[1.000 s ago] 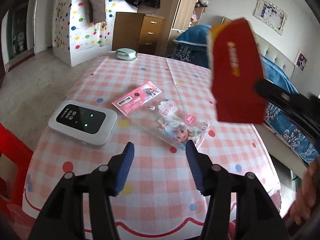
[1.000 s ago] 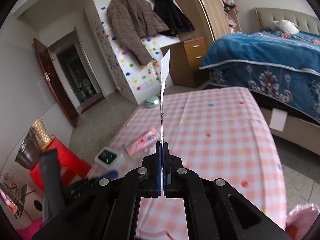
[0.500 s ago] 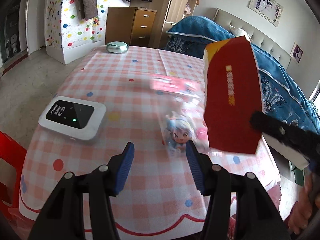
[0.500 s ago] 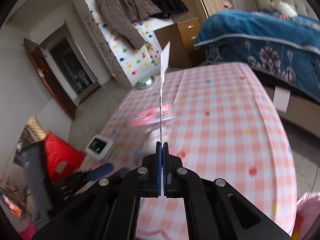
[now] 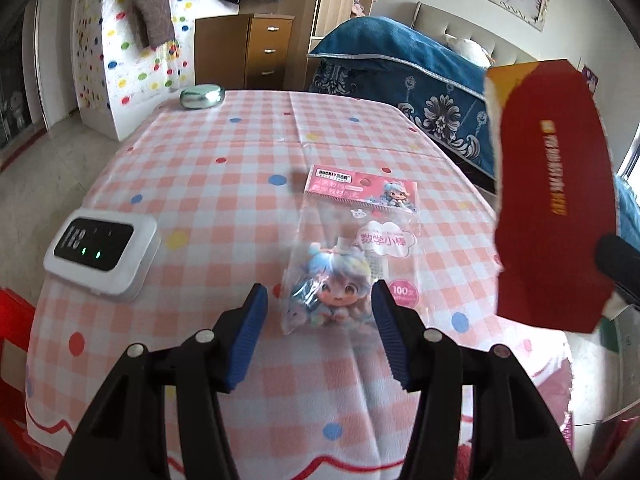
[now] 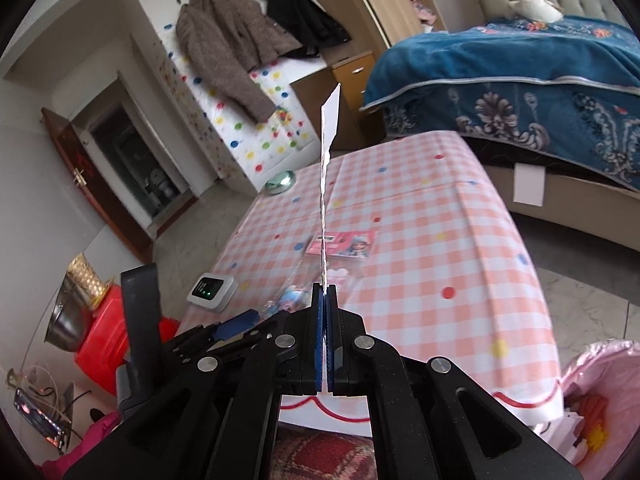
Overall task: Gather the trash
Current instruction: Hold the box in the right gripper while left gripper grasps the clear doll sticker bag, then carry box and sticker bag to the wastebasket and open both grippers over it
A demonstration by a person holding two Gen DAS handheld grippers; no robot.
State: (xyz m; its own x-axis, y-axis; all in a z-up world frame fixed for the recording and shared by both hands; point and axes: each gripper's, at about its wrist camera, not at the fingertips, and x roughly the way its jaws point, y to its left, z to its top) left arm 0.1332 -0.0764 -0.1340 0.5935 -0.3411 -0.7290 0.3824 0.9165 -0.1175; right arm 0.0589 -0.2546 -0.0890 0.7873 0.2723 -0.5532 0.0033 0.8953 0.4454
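Note:
A clear plastic toy bag with a pink header and a cartoon girl lies on the pink checked tablecloth. My left gripper is open just above the table, its blue pads either side of the bag's near end. My right gripper is shut on a flat red packet, seen edge-on in the right wrist view and as a red card held above the table's right side in the left wrist view. The bag also shows in the right wrist view.
A white device with green lights lies at the table's left edge. A round green tin sits at the far edge. A pink bag hangs at lower right, a red stool stands left, a bed behind.
My left gripper has swung right and moved in, so the toy bag now lies lengthwise between its pads. The right gripper has kept hold of the red packet, shifting right in the left view.

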